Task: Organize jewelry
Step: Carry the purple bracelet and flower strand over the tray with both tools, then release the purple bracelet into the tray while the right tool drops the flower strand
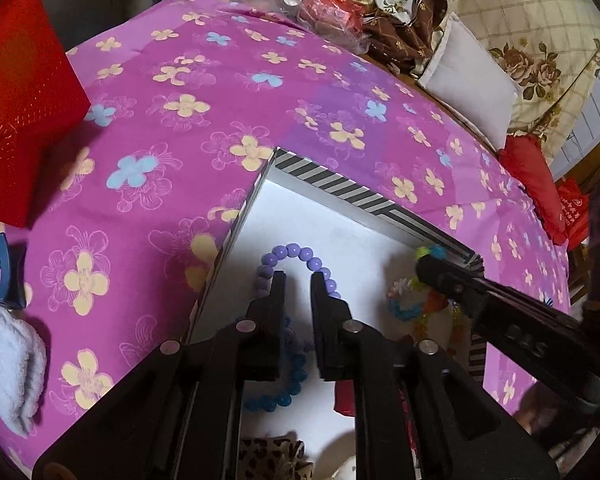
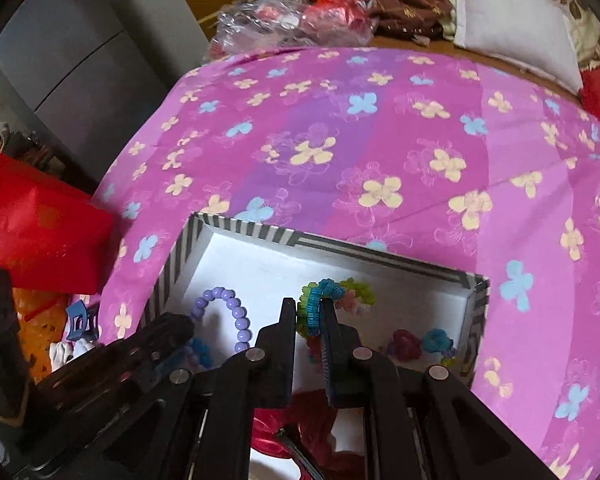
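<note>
Nearest in the left wrist view, a leopard-print fabric piece [image 1: 274, 456] and a blue bead bracelet [image 1: 278, 394] lie in the white box [image 1: 332, 184]; the right wrist view hides these. The left gripper [image 1: 298, 276] stands narrowly parted, nothing pinched, over a glossy purple bead bracelet [image 1: 300, 252]. Only the right wrist view shows the right gripper [image 2: 308, 304] closed on a ribbed blue-green coil hair tie [image 2: 316, 300], plus fuzzy red and blue pieces [image 2: 420, 342] at right. Beyond the striped box rim spreads a floral pink cloth [image 2: 380, 140].

Floral cloth [image 1: 204, 92], red bag [image 1: 16, 120]
</note>
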`<state>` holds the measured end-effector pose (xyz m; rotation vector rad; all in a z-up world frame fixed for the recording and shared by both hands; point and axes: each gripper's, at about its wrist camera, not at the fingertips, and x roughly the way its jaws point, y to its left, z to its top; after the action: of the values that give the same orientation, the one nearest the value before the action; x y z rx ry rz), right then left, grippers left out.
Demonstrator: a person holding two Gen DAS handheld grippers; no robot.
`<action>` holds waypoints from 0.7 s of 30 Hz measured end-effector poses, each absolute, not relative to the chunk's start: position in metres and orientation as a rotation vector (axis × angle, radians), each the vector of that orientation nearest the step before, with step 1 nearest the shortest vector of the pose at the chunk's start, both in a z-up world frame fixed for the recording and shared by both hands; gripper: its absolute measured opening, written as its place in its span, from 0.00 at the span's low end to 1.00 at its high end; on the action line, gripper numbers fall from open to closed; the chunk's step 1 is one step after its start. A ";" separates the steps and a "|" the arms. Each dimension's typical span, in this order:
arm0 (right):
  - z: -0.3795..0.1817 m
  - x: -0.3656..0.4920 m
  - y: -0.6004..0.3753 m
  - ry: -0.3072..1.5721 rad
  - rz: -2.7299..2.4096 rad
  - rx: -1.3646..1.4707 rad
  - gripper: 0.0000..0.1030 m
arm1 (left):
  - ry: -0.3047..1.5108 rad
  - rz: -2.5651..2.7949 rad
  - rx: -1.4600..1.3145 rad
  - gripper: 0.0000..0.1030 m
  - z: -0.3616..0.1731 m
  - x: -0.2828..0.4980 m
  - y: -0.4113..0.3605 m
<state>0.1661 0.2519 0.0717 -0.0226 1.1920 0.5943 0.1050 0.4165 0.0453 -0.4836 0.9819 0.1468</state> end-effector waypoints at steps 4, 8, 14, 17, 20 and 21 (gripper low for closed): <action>0.067 0.165 0.246 1.180 0.580 -0.034 0.44 | 0.964 0.139 -0.471 0.25 0.054 0.102 0.410; 0.071 0.166 0.236 1.163 0.553 -0.027 0.44 | 0.946 0.136 -0.440 0.25 0.062 0.099 0.403; 0.082 0.163 0.212 1.152 0.519 0.012 0.44 | 0.923 0.154 -0.393 0.25 0.072 0.094 0.393; 0.087 0.155 0.198 1.144 0.513 0.027 0.44 | 0.906 0.186 -0.338 0.25 0.076 0.090 0.385; 0.093 0.146 0.184 1.136 0.510 0.050 0.44 | 0.868 0.223 -0.276 0.25 0.083 0.082 0.373; 0.095 0.143 0.180 1.132 0.511 0.059 0.44 | 0.851 0.234 -0.258 0.25 0.086 0.080 0.369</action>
<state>0.1428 0.1798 0.0953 0.0594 1.1322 0.5114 0.0796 0.3687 0.0861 -0.2581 0.8514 0.2344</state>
